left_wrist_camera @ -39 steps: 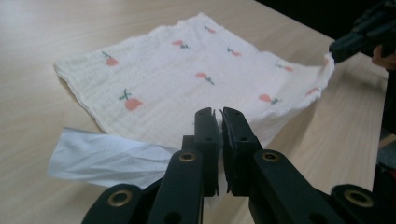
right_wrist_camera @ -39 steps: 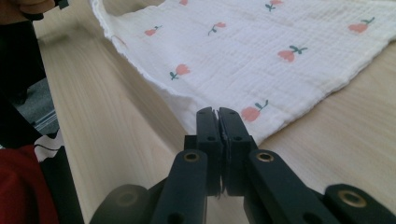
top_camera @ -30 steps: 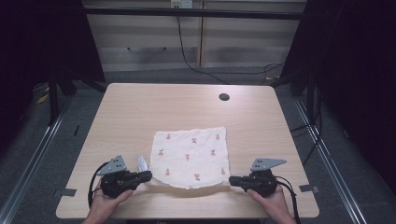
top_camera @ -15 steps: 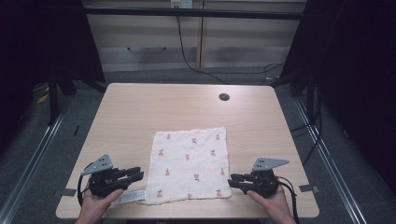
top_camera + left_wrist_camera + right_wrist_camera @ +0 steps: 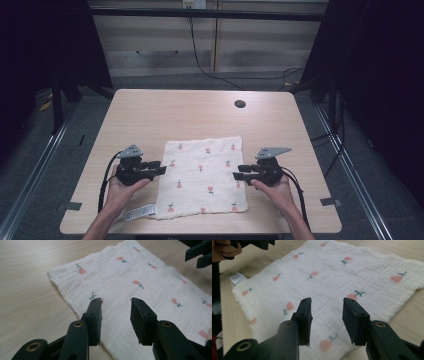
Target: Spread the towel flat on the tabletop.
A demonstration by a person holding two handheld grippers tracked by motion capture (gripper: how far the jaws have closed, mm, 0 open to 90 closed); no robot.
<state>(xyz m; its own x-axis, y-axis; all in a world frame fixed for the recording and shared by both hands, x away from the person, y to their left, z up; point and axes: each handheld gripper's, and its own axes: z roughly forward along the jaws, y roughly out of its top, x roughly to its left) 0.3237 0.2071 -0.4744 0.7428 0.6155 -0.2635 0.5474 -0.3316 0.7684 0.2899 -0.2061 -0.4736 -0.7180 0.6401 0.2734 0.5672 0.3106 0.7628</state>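
Cloth (image 5: 202, 176) flat between both grippers' fingers (image 5: 94, 315)

White flower-print cloth (image 5: 204, 177) lies spread flat on the table.

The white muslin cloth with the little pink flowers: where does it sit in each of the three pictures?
High view: the white muslin cloth with pink flowers lies flat on the near half of the wooden table, between the two grippers.
Left gripper view: it spreads from the centre to the right edge.
Right gripper view: it covers the middle.
Shared landmark: its white label at one corner, upper left in the right gripper view.
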